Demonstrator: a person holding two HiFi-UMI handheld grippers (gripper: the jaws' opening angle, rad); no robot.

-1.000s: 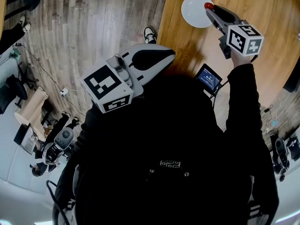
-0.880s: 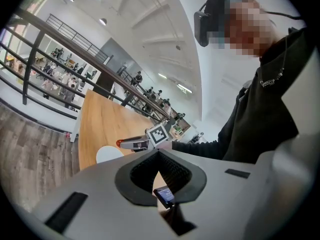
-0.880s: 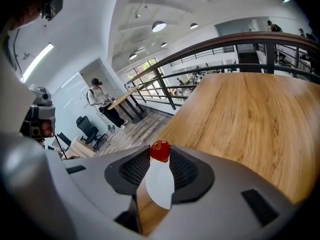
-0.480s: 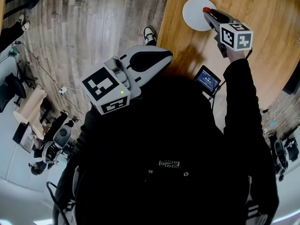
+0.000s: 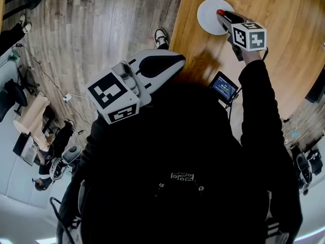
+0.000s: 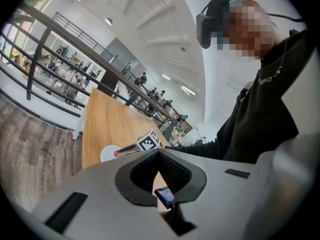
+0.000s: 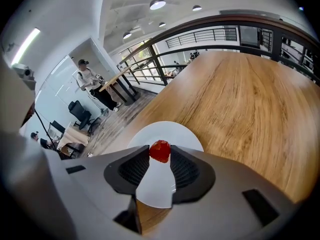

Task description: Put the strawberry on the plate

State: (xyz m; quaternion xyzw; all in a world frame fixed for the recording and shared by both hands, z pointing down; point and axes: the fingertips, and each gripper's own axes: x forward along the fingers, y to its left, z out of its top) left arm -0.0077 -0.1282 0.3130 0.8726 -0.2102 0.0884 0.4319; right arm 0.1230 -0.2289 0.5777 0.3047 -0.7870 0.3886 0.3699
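A red strawberry (image 7: 160,151) sits between the tips of my right gripper (image 7: 160,155). Both pads touch it, and the jaws are opening slightly. It hangs over the white plate (image 7: 186,134) on the wooden table. In the head view the right gripper (image 5: 222,15) reaches across the plate's (image 5: 207,15) right side with the strawberry (image 5: 220,12) at its tip. My left gripper (image 5: 177,60) is held near my chest, off the table's left edge, with its jaws together and nothing in them. The left gripper view (image 6: 159,152) shows the plate (image 6: 107,154) far ahead.
A small device with a lit screen (image 5: 225,85) lies near the table's near edge. The wooden table (image 5: 289,29) stretches to the right. A person's shoe (image 5: 161,36) stands on the plank floor beside the table. Chairs and cables are at the far left.
My right gripper has moved a little farther up and left over the plate, carrying the strawberry. The left gripper has hardly moved.
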